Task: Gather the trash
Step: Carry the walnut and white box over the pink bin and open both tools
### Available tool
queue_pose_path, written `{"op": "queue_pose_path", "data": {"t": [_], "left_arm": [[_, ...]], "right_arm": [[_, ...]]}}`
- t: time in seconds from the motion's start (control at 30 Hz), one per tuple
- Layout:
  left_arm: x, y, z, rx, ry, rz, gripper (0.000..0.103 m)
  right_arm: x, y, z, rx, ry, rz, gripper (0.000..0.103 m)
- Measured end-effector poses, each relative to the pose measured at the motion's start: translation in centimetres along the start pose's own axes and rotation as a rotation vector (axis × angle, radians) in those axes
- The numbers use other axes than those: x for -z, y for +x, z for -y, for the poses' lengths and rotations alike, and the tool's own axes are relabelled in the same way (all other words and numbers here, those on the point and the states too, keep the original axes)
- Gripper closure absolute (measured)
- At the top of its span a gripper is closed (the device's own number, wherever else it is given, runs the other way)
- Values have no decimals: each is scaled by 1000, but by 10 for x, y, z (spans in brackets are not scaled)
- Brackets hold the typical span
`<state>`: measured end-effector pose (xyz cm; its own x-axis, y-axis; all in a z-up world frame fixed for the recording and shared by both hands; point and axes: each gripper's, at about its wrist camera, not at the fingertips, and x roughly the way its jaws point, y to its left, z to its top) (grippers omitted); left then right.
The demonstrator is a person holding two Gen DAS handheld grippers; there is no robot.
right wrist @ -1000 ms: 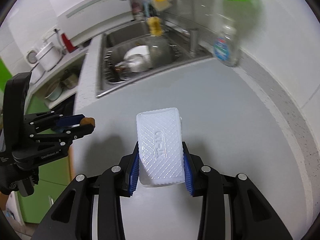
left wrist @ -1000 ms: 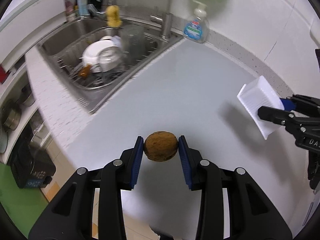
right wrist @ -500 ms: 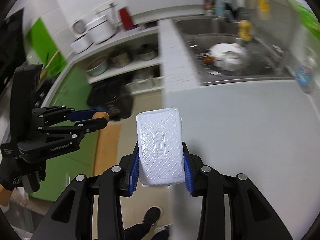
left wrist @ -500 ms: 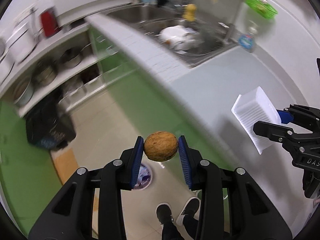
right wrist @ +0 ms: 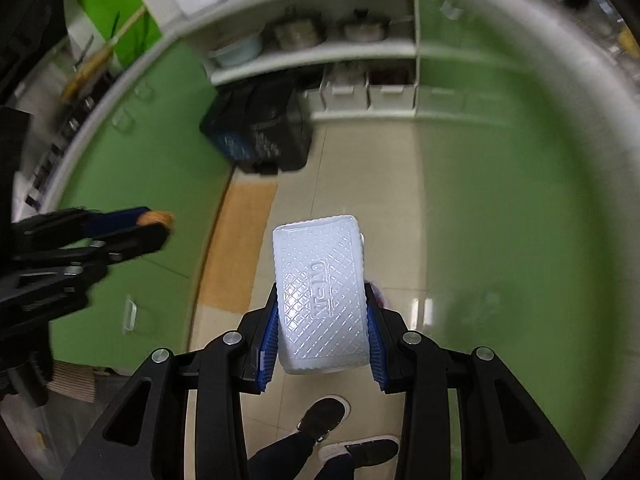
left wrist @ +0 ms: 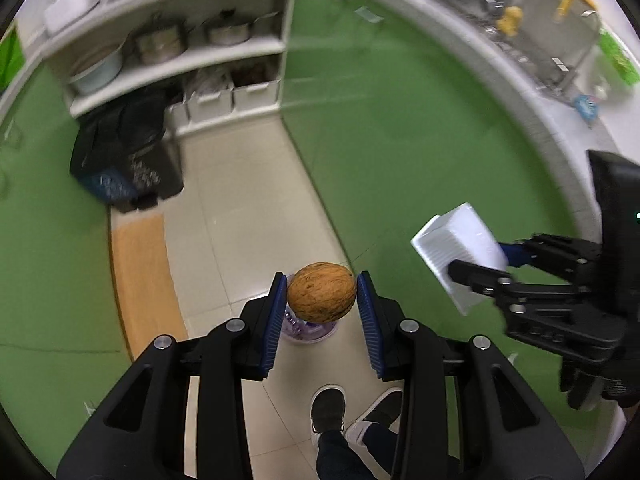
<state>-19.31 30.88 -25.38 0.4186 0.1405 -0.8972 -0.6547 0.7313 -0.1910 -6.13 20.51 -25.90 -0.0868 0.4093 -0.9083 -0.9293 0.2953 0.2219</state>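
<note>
My left gripper point(left wrist: 322, 298) is shut on a brown walnut point(left wrist: 322, 297), held above the tiled floor. Directly under the walnut sits a small round bin with a purple liner point(left wrist: 310, 326), mostly hidden by the nut. My right gripper point(right wrist: 322, 312) is shut on a white plastic tray point(right wrist: 322, 294) with a diamond-patterned bottom. A sliver of the purple-lined bin point(right wrist: 378, 294) shows just right of that tray. The left wrist view has the right gripper point(left wrist: 474, 262) and its white tray point(left wrist: 456, 248) at the right. The right wrist view has the left gripper point(right wrist: 154, 226) at the left edge.
Green cabinet fronts point(left wrist: 400, 128) line both sides of a narrow tiled aisle point(left wrist: 224, 208). A black bag on a blue crate point(left wrist: 124, 156) stands at the far end below open shelves with pots point(left wrist: 160, 44). An orange mat point(left wrist: 140, 276) lies left. The person's shoes point(left wrist: 328, 408) are below.
Both grippers swung off the countertop by the sink and dropped down over the floor aisle. The walnut and the white tray stayed gripped. The purple-lined bin now lies right beneath them.
</note>
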Motion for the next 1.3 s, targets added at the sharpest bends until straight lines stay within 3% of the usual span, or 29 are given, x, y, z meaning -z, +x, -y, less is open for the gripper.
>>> {"op": "queue_pose_path", "data": {"t": [0.27, 0.4, 0.53, 0.57, 0.6, 0.7, 1.3], "left_arm": [[44, 104, -57, 2, -94, -53, 67], [63, 154, -74, 5, -117, -72, 67], [77, 196, -85, 12, -129, -88, 67], [80, 206, -87, 13, -128, -92, 67], [82, 214, -88, 17, -127, -98, 67], [86, 232, -86, 29, -125, -114, 67], [76, 345, -37, 129, -38, -214, 66]], "right_arm": [[28, 172, 5, -23, -31, -140, 66], [45, 238, 16, -29, -37, -177, 65], [59, 290, 27, -22, -43, -199, 54], [62, 299, 30, -18, -44, -205, 39], [66, 306, 32, -10, -47, -207, 32], [73, 312, 38, -5, -33, -209, 14], [123, 248, 92, 135, 135, -165, 10]]}}
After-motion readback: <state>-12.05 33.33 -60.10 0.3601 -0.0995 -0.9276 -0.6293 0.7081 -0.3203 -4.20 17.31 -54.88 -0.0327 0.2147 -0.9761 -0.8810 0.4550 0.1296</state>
